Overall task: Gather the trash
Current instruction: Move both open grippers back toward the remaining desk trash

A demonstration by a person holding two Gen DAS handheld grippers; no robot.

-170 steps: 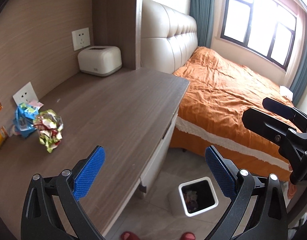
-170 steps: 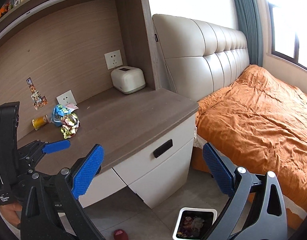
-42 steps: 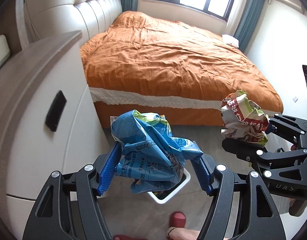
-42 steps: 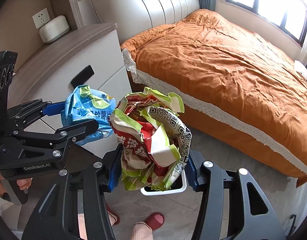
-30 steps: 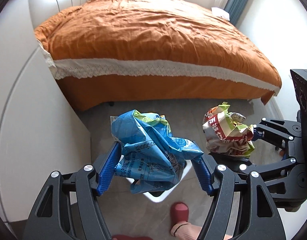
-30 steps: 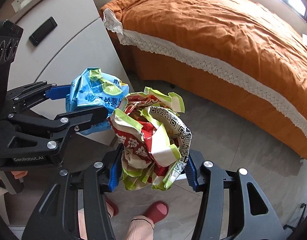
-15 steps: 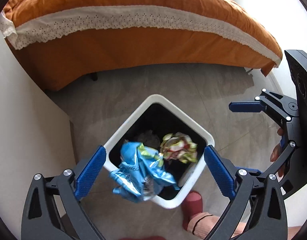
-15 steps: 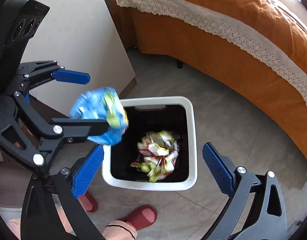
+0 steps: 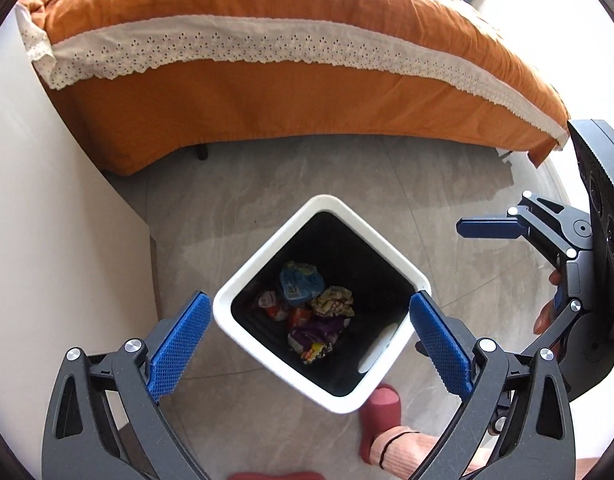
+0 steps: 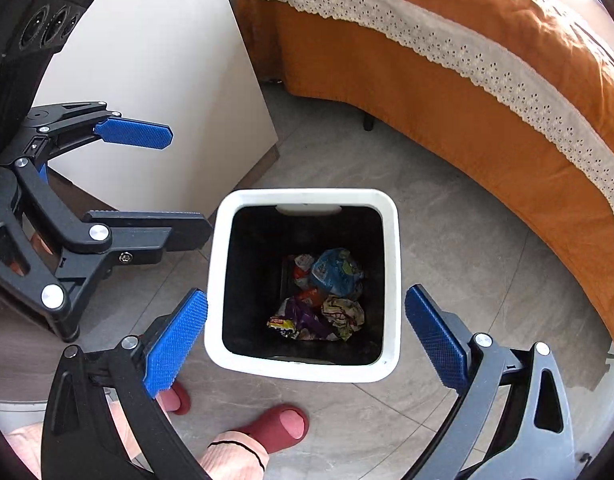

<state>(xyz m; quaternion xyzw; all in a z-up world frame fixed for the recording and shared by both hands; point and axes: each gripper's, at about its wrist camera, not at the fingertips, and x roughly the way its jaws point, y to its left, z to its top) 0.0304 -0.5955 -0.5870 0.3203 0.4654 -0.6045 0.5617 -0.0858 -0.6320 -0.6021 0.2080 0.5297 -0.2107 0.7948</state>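
A white square bin [image 9: 243,280] [image 10: 391,264] with a black liner stands on the floor below both grippers. At its bottom lie the crumpled blue bag [image 9: 299,283] [image 10: 337,270], the green and white wrapper [image 9: 333,301] [image 10: 343,314] and other wrappers. My left gripper [image 9: 307,342] hangs above the bin, open and empty, its blue pads [image 9: 177,346] wide apart. My right gripper [image 10: 305,338] hangs above the bin too, open with nothing between its fingers. Each gripper shows in the other's view, the right gripper [image 9: 507,228] at the right and the left gripper [image 10: 147,184] at the left.
An orange bed [image 9: 291,40] [image 10: 487,60] with a lace-edged sheet fills the far side. A white cabinet side [image 9: 47,240] [image 10: 159,60] stands to the left of the bin. A person's feet in red slippers [image 10: 279,428] [image 9: 381,404] stand on the grey tiled floor just before the bin.
Both grippers sank toward the bin and opened wide. The blue bag and the green wrapper fell from the jaws and now rest at the bottom of the bin.
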